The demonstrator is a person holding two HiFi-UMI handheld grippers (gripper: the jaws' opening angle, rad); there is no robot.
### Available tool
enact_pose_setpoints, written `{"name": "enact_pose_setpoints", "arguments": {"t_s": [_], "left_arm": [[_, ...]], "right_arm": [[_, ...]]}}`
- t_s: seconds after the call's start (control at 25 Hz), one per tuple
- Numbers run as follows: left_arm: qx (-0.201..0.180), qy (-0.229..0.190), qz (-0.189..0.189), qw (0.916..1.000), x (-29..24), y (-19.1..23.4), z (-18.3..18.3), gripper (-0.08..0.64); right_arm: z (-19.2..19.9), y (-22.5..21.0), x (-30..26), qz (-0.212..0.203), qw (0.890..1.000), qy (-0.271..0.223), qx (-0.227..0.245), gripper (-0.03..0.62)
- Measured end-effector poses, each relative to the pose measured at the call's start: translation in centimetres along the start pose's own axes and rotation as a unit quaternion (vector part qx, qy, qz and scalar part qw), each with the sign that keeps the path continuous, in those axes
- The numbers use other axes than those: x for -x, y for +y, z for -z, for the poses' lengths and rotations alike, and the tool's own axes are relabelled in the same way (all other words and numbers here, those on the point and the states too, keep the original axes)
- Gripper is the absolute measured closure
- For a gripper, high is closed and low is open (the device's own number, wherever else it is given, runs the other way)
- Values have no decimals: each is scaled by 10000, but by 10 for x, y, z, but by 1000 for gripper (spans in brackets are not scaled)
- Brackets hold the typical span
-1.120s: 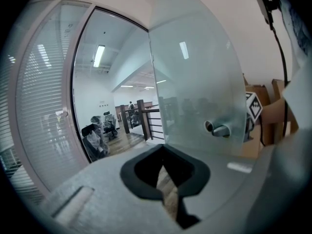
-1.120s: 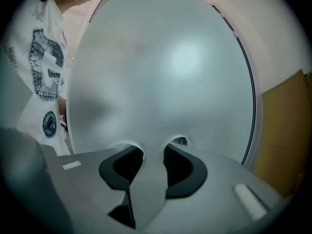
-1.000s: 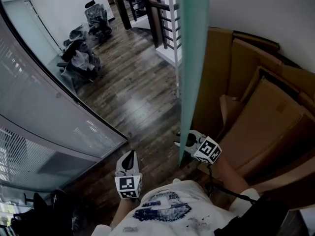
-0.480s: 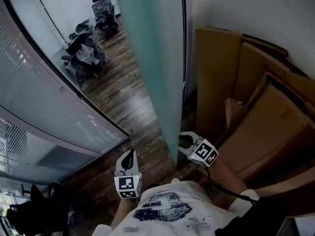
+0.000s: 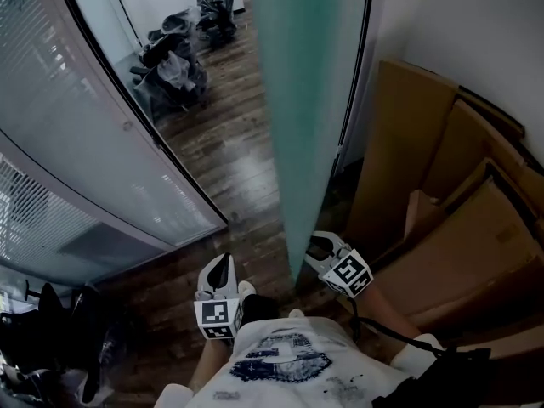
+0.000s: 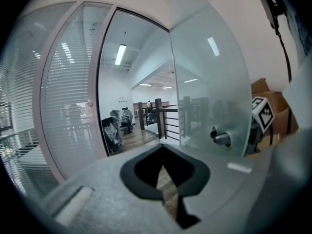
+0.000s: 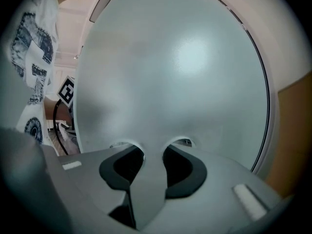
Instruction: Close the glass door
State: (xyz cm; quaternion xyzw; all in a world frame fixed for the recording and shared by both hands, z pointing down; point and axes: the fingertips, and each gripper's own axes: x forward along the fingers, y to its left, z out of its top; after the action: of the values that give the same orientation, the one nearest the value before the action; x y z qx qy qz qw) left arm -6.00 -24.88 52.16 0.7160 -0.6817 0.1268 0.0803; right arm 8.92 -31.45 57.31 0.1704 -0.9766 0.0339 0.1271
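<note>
Pose: right gripper (image 5: 316, 246) clamps door handle (image 7: 147, 179), reaching forward | left gripper (image 5: 222, 263) closed, empty, held low.

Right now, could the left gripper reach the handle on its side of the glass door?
Probably yes: the handle juts from the door toward the left gripper, with only open air between them. The gripper is shut and empty.

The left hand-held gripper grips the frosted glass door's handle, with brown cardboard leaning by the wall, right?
No, the right hand-held gripper grips the frosted glass door's grey handle, as the right gripper view shows; brown cardboard leans by the wall.
</note>
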Motion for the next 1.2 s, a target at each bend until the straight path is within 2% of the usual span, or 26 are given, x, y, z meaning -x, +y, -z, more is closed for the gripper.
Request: {"name": "enact_pose_setpoints", "arguments": {"t_s": [1.2], "left_arm": [[219,280,-72,9993,-50,101,8,557]], "right_arm": [[-40,11,-122,127,9998,40,-120,463]]}}
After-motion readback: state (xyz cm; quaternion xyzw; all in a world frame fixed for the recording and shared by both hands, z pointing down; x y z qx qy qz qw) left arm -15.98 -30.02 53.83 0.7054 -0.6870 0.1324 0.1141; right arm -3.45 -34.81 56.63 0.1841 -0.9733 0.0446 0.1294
